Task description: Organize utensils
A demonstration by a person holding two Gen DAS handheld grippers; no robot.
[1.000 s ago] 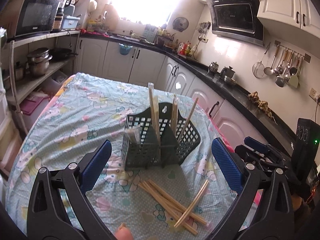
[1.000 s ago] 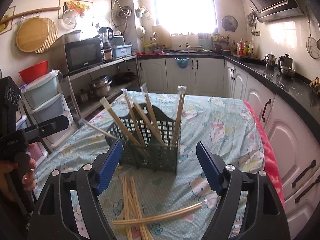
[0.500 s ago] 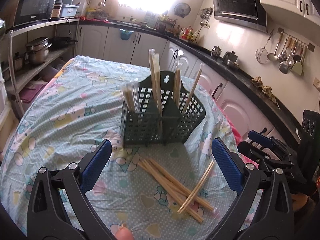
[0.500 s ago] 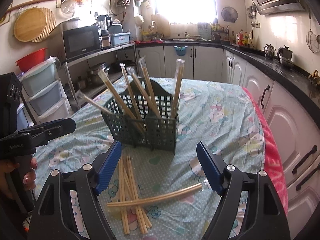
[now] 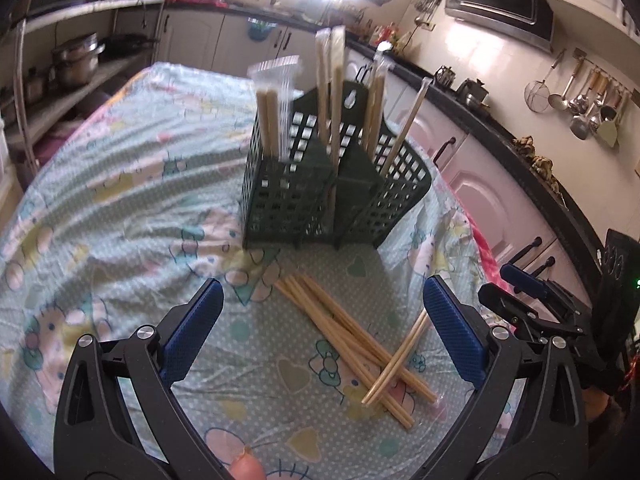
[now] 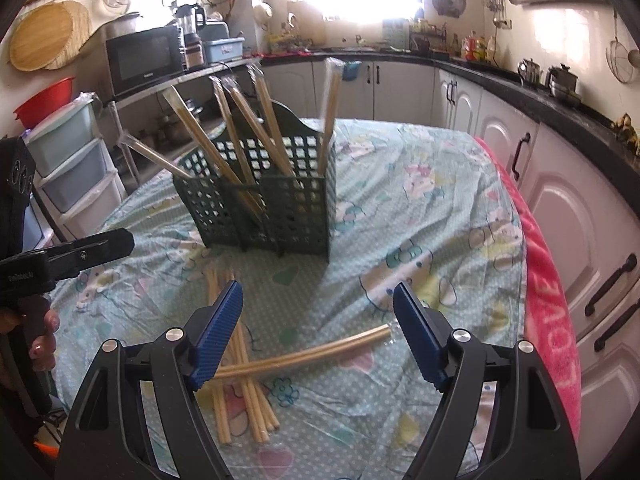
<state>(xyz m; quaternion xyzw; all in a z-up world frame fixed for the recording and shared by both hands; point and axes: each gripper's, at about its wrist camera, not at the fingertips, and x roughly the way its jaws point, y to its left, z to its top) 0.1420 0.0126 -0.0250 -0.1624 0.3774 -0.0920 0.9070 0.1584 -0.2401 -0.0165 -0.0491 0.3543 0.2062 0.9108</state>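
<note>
The table is wearing a pale green cartoon cloth, and its right edge, where a pink towel is hanging down, is running close along the white cabinets. On the left side the cloth is dropping off toward a shelf with pots and a stack of plastic drawers. Bare cloth is lying to the right of the basket and behind it, so the widest open room is sitting there.

The green basket is standing upright near the middle of the table. It is divided into compartments, and wrapped chopsticks are standing in them, some nearly upright and some leaning to the left; one pair is poking out through the left wall.

Loose chopsticks are lying flat on the cloth just in front of the basket, in a small bundle, and one crossing pair is resting over the others.

The left gripper is hovering over this bundle with its jaws wide apart and nothing between them. The right gripper is also hanging above the crossing pair, jaws spread wide and gripping nothing. Each gripper is showing at the side of the other's view, and the two are sitting near each other but apart.
</note>
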